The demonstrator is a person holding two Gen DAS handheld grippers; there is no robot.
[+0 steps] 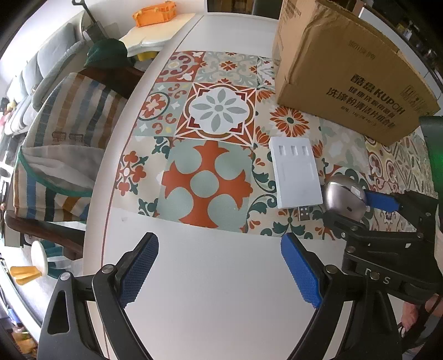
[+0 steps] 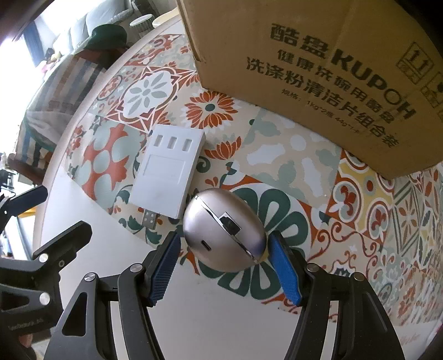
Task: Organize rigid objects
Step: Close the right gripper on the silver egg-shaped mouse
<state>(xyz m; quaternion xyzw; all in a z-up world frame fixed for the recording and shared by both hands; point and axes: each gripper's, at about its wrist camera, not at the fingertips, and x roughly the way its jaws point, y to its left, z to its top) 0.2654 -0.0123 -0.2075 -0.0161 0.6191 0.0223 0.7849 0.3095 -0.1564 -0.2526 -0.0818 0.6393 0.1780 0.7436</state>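
Note:
A silver computer mouse [image 2: 224,229] lies on the patterned mat between the blue pads of my right gripper [image 2: 225,265]. The right pad touches its side; the left pad stands a little apart. The mouse also shows in the left wrist view [image 1: 344,199], with the right gripper's pads on both sides of it. A white rectangular USB hub [image 2: 169,171] lies flat just left of the mouse, its plug [image 2: 151,218] pointing toward me. The hub shows in the left wrist view [image 1: 296,171] too. My left gripper [image 1: 218,271] is open and empty over bare white table.
A large cardboard box [image 2: 318,69] stands on the patterned mat [image 1: 210,155] right behind the mouse and hub. The round white table's edge [image 1: 110,171] curves at the left, with a chair holding a striped bag [image 1: 63,144] beyond it. An orange bin [image 1: 155,12] sits far back.

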